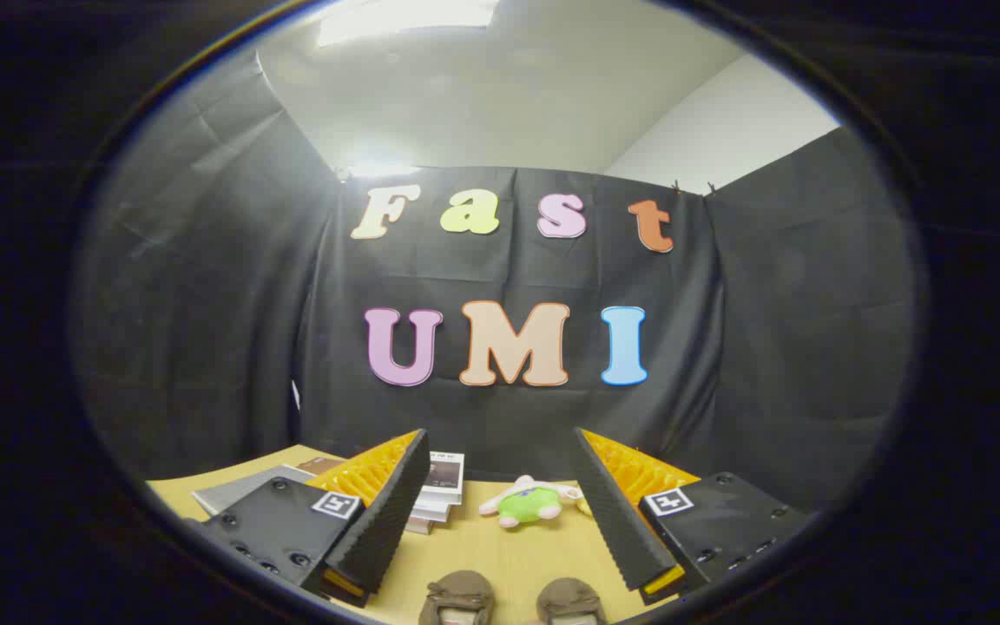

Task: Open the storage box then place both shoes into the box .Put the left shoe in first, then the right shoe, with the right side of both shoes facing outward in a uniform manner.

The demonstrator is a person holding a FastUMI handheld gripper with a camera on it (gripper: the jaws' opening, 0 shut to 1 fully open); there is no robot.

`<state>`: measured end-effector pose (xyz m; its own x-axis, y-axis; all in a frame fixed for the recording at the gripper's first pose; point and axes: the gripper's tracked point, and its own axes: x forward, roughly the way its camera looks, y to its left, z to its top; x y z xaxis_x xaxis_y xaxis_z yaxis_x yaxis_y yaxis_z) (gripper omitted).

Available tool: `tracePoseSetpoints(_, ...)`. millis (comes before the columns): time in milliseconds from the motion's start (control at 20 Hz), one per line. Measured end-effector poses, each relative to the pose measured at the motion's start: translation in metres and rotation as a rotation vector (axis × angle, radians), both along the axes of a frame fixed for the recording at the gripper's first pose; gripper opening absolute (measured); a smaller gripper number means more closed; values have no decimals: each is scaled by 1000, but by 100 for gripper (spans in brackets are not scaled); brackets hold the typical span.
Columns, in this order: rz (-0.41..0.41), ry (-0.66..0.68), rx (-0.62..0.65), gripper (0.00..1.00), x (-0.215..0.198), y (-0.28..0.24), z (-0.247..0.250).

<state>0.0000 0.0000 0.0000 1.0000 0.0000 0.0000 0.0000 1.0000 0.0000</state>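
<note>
A grey flat item [235,490] is lying on the desk [509,555] beyond the left finger [378,512]. A stack of booklets [439,495] is sitting just past that finger. The tool [500,508] is hanging wide apart, gripping nothing. Two brown shoes [513,601] are resting side by side between the fingers, close in. A green plush toy [530,503] is lying beyond them, near the right finger [621,521].

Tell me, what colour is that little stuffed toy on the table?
Green and white; the plush toy shows in the gripper view, beyond the open claw.
</note>
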Motion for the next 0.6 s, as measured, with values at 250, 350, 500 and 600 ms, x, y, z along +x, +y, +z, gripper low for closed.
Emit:
tracePoseSetpoints(250,13,-4,1,100,0,0,2)
tracePoseSetpoints(350,15,-8,-6,100,1,0,2)
tracePoseSetpoints(500,15,-4,-13,100,3,1,-2)
tracePoseSetpoints(600,23,4,-12,100,2,4,-7)
